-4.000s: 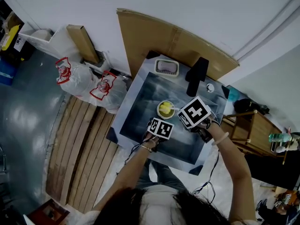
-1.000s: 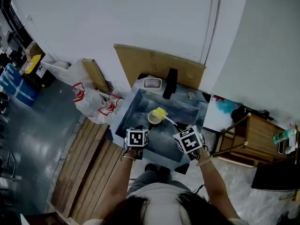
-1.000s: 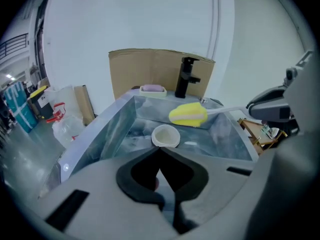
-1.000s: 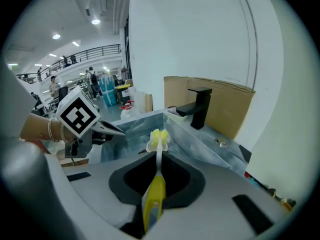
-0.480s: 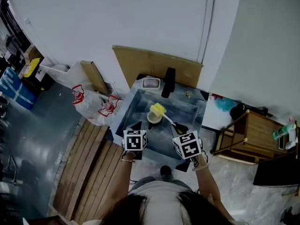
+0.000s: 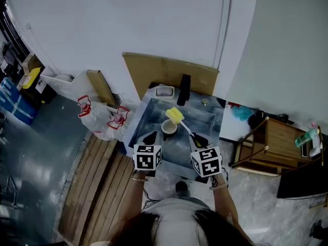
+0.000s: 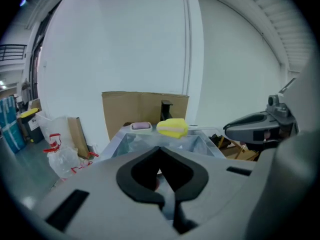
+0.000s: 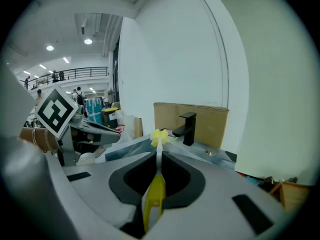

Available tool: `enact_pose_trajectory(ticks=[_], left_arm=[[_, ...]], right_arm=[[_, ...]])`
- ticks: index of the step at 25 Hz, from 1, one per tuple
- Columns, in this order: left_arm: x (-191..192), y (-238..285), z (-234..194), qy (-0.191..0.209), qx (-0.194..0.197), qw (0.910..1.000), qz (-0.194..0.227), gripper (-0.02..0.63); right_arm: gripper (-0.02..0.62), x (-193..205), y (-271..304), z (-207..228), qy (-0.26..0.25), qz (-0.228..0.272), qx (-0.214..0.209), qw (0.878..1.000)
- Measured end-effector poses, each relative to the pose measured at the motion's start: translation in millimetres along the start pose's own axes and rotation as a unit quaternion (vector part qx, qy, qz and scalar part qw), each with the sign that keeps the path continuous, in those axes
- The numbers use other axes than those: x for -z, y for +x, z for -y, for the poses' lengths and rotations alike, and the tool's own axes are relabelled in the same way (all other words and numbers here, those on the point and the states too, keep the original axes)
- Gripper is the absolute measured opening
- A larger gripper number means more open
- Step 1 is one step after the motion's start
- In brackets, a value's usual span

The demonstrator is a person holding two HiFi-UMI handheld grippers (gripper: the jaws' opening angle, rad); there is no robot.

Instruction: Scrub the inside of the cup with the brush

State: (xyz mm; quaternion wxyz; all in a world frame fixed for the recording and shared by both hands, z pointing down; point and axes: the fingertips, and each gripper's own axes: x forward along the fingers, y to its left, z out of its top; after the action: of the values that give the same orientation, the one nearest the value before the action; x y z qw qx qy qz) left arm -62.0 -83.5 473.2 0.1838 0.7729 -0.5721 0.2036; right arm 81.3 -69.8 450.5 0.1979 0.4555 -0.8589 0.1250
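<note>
**A:** Yellow sponge head, on the brush (image 6: 175,115): is it in the cup (image 6: 168,127)?

**B:** No. It hangs out of the cup, by the far rim as the head view shows it. The cup stands upright in the sink (image 6: 205,118), ahead of both grippers and a little nearer the left one.

**A:** How does the handle lie?

**B:** It slants from the head back toward the right gripper (image 6: 199,140). The long axis is tilted, not plumb over the mouth. I judge the head must come down and back toward the person to go in.

**A:** And the jaws?

**B:** The right pair is clamped on the handle's yellow end, which sits straight between the pads. The left gripper (image 6: 150,137) has its jaws pressed together on nothing, short of the cup and apart from it.

**A:** So nothing steadies the cup.

**B:** Right; it may skid when the brush goes in.
</note>
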Motion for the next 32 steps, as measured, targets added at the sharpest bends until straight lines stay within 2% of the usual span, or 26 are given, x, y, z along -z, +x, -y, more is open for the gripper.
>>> enact_pose_trajectory(ticks=[9,18,32], left_arm=[[-31.5,-50.9,18.6,0.029,0.034,0.9966,0.069,0.009],[-58.6,-105.3,36.7,0.056,0.060,0.9883,0.129,0.008],[-62.5,-182.5,54.1,0.075,0.079,0.9775,0.181,0.009]], right_arm=[[0.049,-24.1,-38.6,-19.7,-0.006,0.047,0.020,0.999],[0.049,-51.8,-77.7,-38.2,-0.010,0.096,0.036,0.995],[0.049,-67.2,-139.3,-73.6,-0.018,0.150,0.058,0.987]])
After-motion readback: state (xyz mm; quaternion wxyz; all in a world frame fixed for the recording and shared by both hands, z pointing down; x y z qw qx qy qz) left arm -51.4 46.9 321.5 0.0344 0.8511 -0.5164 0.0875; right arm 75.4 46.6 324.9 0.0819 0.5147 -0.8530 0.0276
